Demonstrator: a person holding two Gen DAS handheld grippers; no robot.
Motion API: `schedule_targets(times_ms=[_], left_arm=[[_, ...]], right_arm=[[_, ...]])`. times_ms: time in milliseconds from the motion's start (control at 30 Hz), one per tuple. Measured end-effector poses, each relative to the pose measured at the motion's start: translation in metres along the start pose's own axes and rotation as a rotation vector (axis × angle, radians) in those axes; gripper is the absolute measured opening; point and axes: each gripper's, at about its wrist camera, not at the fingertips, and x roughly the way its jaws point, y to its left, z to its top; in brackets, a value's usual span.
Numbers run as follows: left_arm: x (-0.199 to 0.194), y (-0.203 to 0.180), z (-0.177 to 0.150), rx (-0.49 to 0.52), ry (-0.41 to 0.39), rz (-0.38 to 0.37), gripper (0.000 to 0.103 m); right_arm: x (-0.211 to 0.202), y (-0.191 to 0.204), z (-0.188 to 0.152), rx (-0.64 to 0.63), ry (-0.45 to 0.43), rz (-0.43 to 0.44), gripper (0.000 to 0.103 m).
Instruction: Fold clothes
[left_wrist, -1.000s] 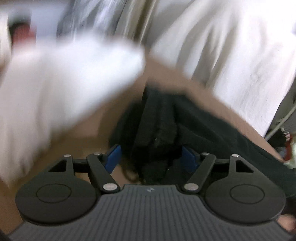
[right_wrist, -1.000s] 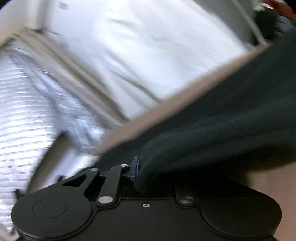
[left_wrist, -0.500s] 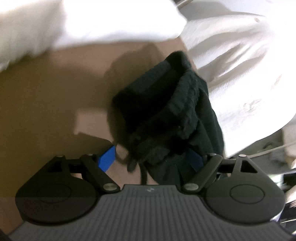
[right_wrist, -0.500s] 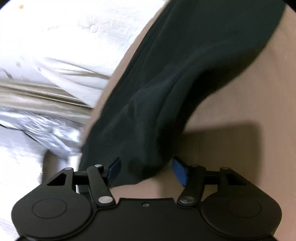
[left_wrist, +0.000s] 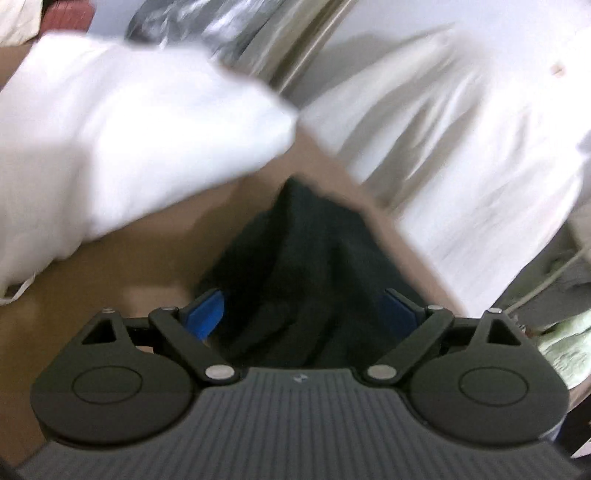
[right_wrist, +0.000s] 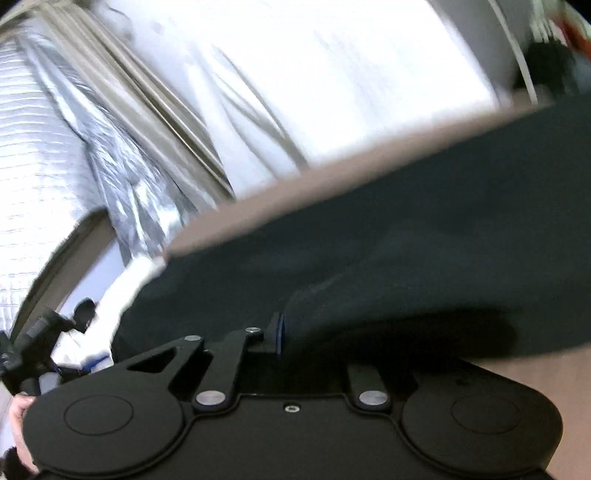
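A black garment (left_wrist: 314, 258) lies bunched on the brown table (left_wrist: 147, 251). My left gripper (left_wrist: 306, 310) is open, its blue pads (left_wrist: 205, 314) spread wide on either side of the bunched cloth. In the right wrist view the same black garment (right_wrist: 406, 258) stretches across the table (right_wrist: 295, 195). My right gripper (right_wrist: 291, 332) is shut on a fold of it; only the left blue pad (right_wrist: 277, 328) shows, the other is hidden under the cloth. Both views are motion-blurred.
A white folded cloth (left_wrist: 129, 129) lies on the table's far left. White draped sheets (left_wrist: 461, 147) and silver foil (right_wrist: 122, 166) hang behind the table. The left gripper's body (right_wrist: 40, 339) and a hand show at the lower left of the right wrist view.
The right gripper has closed on the garment since half a second ago. Both cameras swung, the left one tilting up from the table. The left gripper stays open around the cloth.
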Motion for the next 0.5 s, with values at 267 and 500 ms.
schedule_targets(times_ms=[267, 500], left_arm=[[0.041, 0.025, -0.022, -0.112, 0.181, -0.030, 0.092], [0.026, -0.010, -0.023, 0.014, 0.036, 0.015, 0.037]], right_arm=[[0.009, -0.027, -0.007, 0.051, 0.133, -0.146, 0.020], [0.017, -0.065, -0.020, 0.286, 0.091, -0.019, 0.044]])
